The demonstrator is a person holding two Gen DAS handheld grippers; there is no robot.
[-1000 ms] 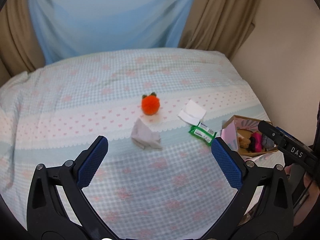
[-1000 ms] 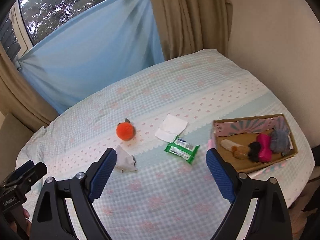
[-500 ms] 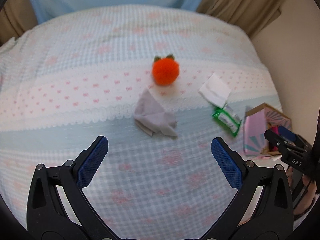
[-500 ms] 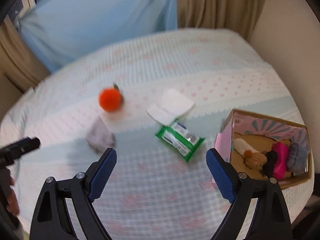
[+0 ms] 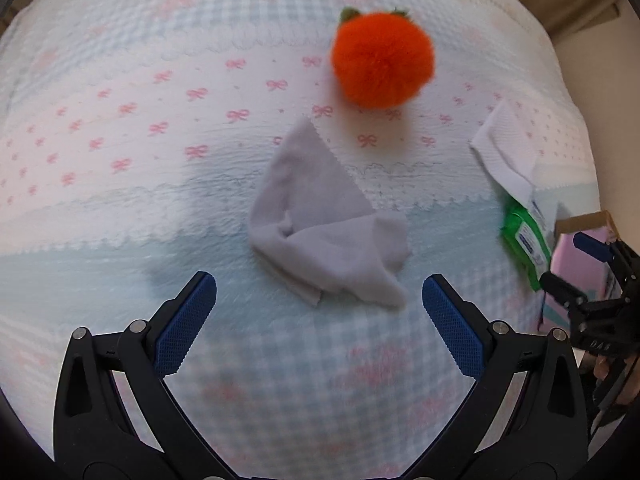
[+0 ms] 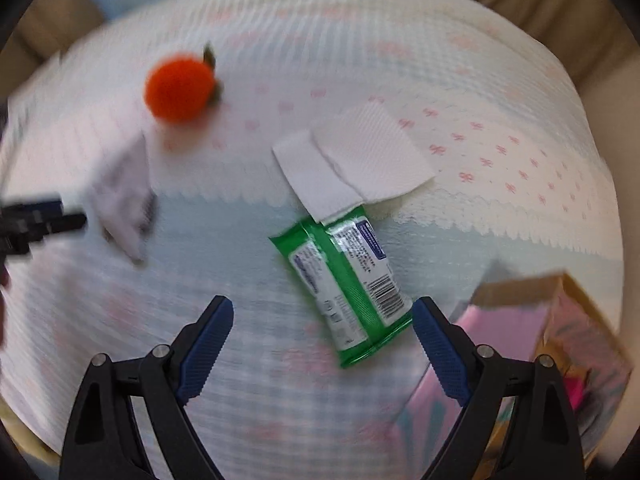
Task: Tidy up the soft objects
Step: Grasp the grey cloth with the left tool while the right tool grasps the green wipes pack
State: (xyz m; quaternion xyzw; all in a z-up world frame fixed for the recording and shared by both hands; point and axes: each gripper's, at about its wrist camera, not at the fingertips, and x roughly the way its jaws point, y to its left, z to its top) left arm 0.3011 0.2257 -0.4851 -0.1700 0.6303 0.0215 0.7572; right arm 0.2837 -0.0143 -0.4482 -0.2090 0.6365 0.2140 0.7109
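A crumpled grey cloth (image 5: 324, 232) lies on the patterned bedspread, just ahead of my open, empty left gripper (image 5: 319, 304). An orange fluffy ball (image 5: 382, 60) sits beyond it. My right gripper (image 6: 322, 324) is open and empty, close over a green wipes packet (image 6: 344, 276), whose near end lies between the fingers. A white folded tissue (image 6: 352, 160) overlaps the packet's far end. The ball (image 6: 180, 88) and cloth (image 6: 124, 192) show blurred at the left of the right wrist view. A cardboard box (image 6: 560, 328) with a pink inside stands at the right.
The bedspread (image 5: 120, 120) covers a rounded surface that falls away at its edges. The box (image 5: 588, 224) and the right gripper's tips (image 5: 576, 264) show at the right edge of the left wrist view. Tan curtains (image 6: 540, 4) hang behind.
Both grippers have dropped and moved forward toward the bed. The cloth now lies just ahead of the left fingers and the green packet reaches between the right fingers. Both stay open.
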